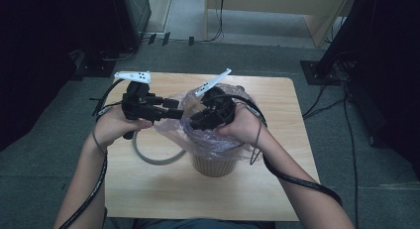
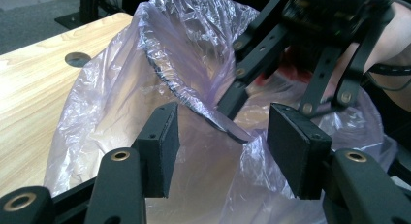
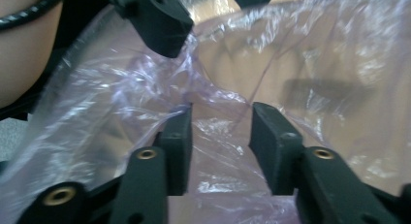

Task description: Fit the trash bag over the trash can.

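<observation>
A: Black padded jaws of the left gripper [image 2: 220, 151] stand apart, thin mauve plastic bag [image 2: 189, 59] loose between them, pads not pressing.

B: Right gripper [image 3: 220, 146]?

A: Jaws parted, film lying in the gap, no pinch visible.

B: Bag position?

A: Draped over the ribbed tan bin [image 1: 214, 165], mid pale wooden table [image 1: 148, 189]. Both grippers at its rim, left one just beside the right.

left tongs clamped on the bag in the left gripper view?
No. The left tongs stand apart, with the thin plastic bag lying loose in the gap and neither pad pressing it.
</observation>
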